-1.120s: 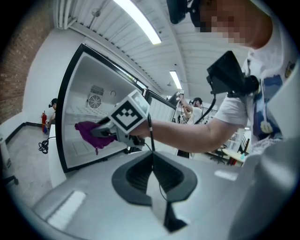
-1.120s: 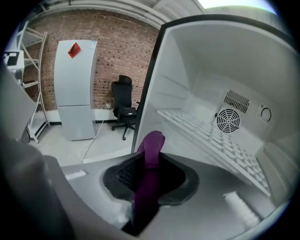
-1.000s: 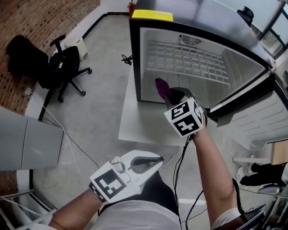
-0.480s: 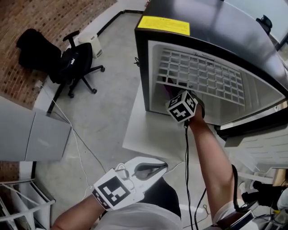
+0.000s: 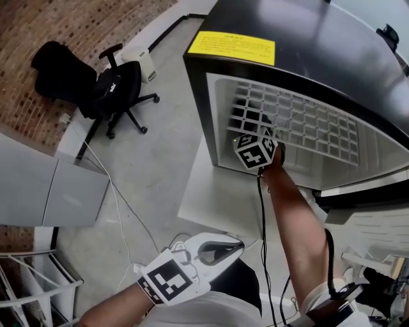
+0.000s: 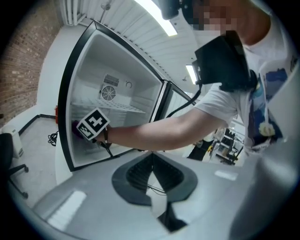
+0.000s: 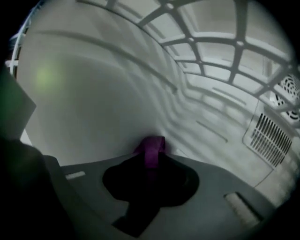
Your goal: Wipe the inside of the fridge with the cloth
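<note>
Cloth [image 7: 151, 146] between right gripper [image 7: 151, 158] fingers [image 7: 177, 180]

figure: a lab-like workroom, not a home. a brick wall [image 5: 38, 19] and bare concrete floor [image 5: 160, 147] frame a black swivel chair [image 5: 118, 89], and loose cables [image 5: 128, 212] trail over the floor. the small fridge [image 5: 307, 51] stands alone on a white board [image 5: 204, 198] beneath strip ceiling lights [image 6: 161, 21].

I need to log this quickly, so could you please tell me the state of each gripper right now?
Left gripper: closed, holding nothing.
Right gripper: closed on the purple cloth, inside the fridge.
</note>
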